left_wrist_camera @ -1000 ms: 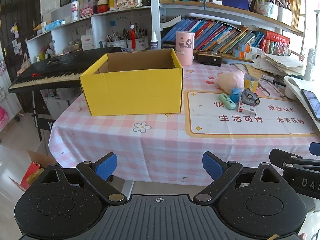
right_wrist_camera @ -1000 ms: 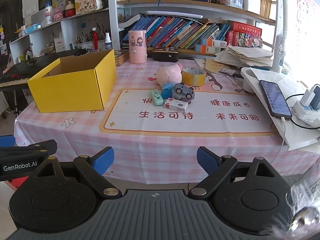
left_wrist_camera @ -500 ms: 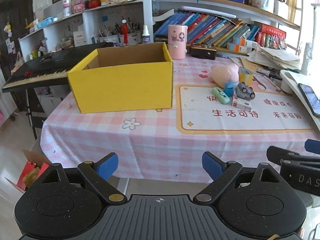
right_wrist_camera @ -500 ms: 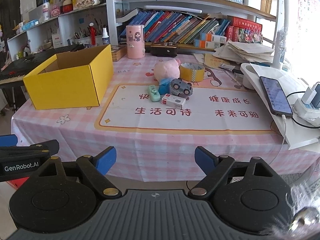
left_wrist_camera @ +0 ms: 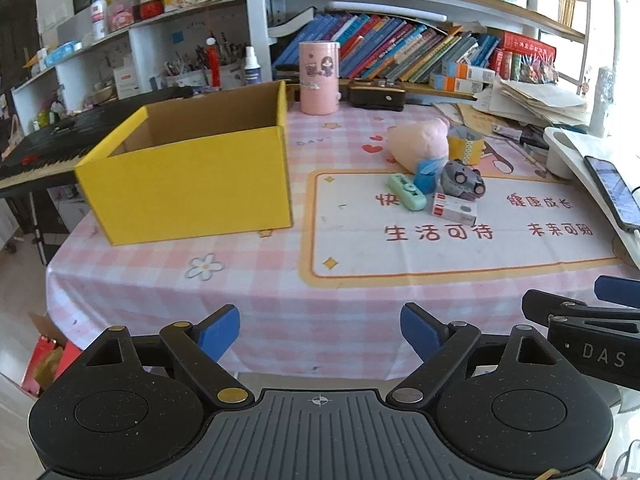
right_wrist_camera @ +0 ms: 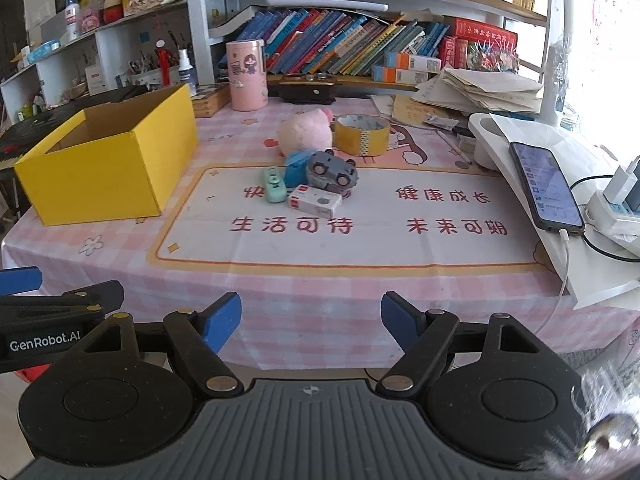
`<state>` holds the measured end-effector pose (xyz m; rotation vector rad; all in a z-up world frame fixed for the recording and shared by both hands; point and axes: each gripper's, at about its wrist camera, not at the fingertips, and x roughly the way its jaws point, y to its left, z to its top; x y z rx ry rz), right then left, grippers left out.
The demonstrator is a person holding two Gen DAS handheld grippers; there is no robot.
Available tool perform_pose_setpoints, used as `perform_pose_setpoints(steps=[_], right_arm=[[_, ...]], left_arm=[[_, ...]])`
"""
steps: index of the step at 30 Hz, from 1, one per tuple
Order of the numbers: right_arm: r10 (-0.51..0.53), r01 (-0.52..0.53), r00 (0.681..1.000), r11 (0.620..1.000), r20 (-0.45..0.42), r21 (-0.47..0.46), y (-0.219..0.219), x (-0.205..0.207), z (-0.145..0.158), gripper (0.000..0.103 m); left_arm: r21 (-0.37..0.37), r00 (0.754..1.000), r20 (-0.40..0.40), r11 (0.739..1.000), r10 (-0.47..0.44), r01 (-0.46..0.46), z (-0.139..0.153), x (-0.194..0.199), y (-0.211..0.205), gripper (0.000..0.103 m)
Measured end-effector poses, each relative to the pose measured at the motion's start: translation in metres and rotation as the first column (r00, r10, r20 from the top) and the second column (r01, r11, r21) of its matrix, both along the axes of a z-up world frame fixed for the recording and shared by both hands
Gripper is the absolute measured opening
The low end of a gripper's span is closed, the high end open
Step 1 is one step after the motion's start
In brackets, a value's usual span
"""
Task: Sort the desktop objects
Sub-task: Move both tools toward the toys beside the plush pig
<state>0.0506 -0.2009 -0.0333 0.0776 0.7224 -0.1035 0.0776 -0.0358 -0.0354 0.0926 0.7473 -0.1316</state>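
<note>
An open yellow cardboard box point(left_wrist_camera: 188, 184) point(right_wrist_camera: 108, 160) stands at the left of the pink checked table. To its right lies a small pile: a pink plush pig point(left_wrist_camera: 420, 144) point(right_wrist_camera: 306, 132), a yellow tape roll point(right_wrist_camera: 362, 134), a grey toy car point(right_wrist_camera: 332, 170), a mint green eraser case point(right_wrist_camera: 274, 184), a blue item point(right_wrist_camera: 296, 170) and a white and red box point(right_wrist_camera: 314, 200). My left gripper point(left_wrist_camera: 320, 330) hovers off the table's near edge, jaws wide and closing, nothing between them. My right gripper point(right_wrist_camera: 311, 320) is beside it, jaws also closing on nothing.
A phone point(right_wrist_camera: 546, 184) on a white tray and a charger with cables lie at the right edge. A pink canister point(right_wrist_camera: 246, 76), a dark case, stacked papers and book shelves line the back. A keyboard instrument point(left_wrist_camera: 40, 152) stands left of the table.
Both grippers have moved forward toward the table, so the box and pile look nearer. The right gripper's fingers have drawn visibly closer together; the left's only slightly.
</note>
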Motion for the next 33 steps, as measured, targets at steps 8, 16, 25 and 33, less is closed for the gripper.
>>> perform_pose_setpoints(steps=[8, 16, 25, 33], right_arm=[[-0.007, 0.007, 1.000, 1.000, -0.019, 0.012, -0.035, 0.027, -0.005, 0.074], [-0.009, 0.010, 1.000, 0.999, -0.026, 0.036, -0.072, 0.055, -0.006, 0.066], [0.005, -0.006, 1.000, 0.998, 0.009, 0.056, -0.105, 0.083, 0.000, 0.066], [0.040, -0.041, 0.999, 0.998, 0.025, 0.057, -0.129, 0.106, 0.001, 0.066]], left_arm=[[-0.002, 1.000, -0.023, 1.000, -0.003, 0.003, -0.006, 0.025, -0.029, 0.083], [-0.026, 0.998, -0.022, 0.998, -0.055, 0.054, -0.009, 0.048, -0.065, 0.071], [-0.057, 0.993, -0.028, 0.992, -0.117, 0.116, -0.016, 0.076, -0.102, 0.053], [-0.060, 0.984, -0.036, 0.983, -0.175, 0.173, -0.032, 0.106, -0.135, 0.054]])
